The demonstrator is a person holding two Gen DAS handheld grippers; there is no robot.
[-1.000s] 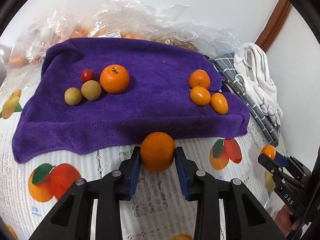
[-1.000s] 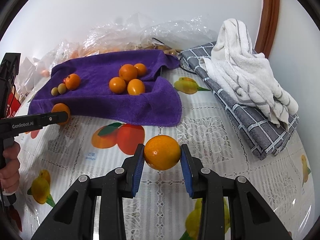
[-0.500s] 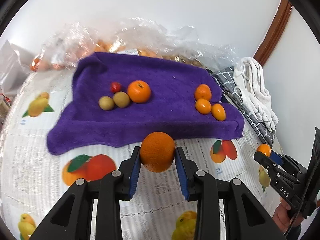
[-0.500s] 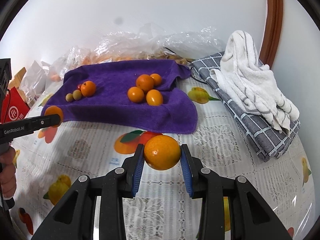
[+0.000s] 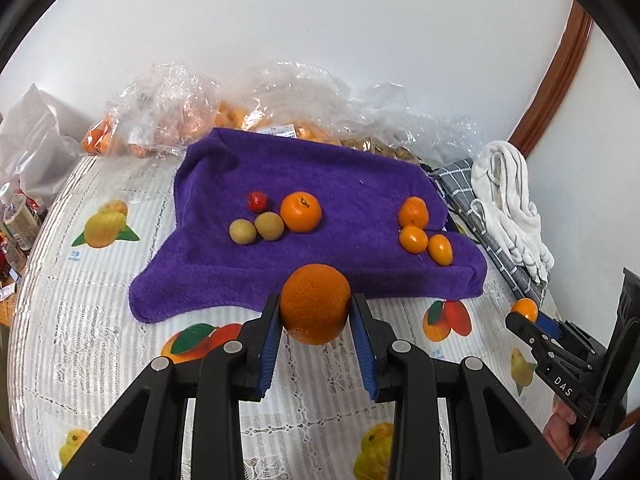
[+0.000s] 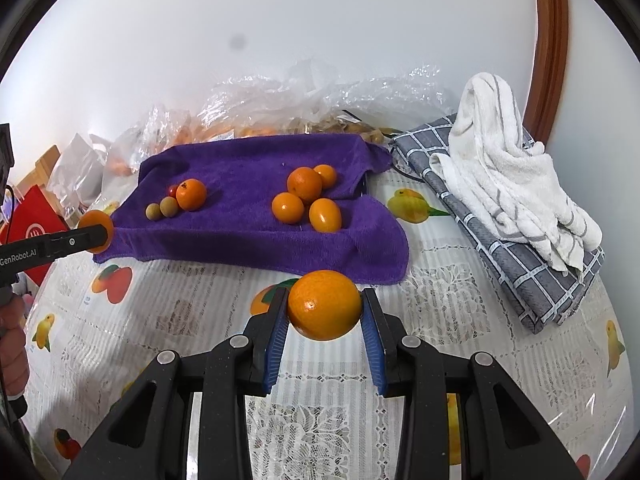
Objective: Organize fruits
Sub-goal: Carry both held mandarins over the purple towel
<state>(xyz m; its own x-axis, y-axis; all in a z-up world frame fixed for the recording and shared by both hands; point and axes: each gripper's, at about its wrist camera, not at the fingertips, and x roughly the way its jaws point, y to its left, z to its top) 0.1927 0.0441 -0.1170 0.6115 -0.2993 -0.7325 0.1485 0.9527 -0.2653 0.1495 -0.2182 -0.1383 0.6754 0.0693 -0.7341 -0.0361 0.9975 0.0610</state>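
Both tools are clamped on round fruit above the table, left tool [image 5: 316,312] on an orange [image 5: 315,303], right tool [image 6: 325,312] on a smoother one [image 6: 324,305], so either could squirt out and roll off, or knock the piles on the purple towel [image 5: 340,184] when set down.

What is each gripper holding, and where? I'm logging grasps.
The left gripper clamps an orange by its opposite sides. The right gripper likewise pinches a smoother orange across its middle.

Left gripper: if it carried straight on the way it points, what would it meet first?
Probably the purple towel's near edge; the left gripper, shut on an orange, points down at it. Depth is unclear.
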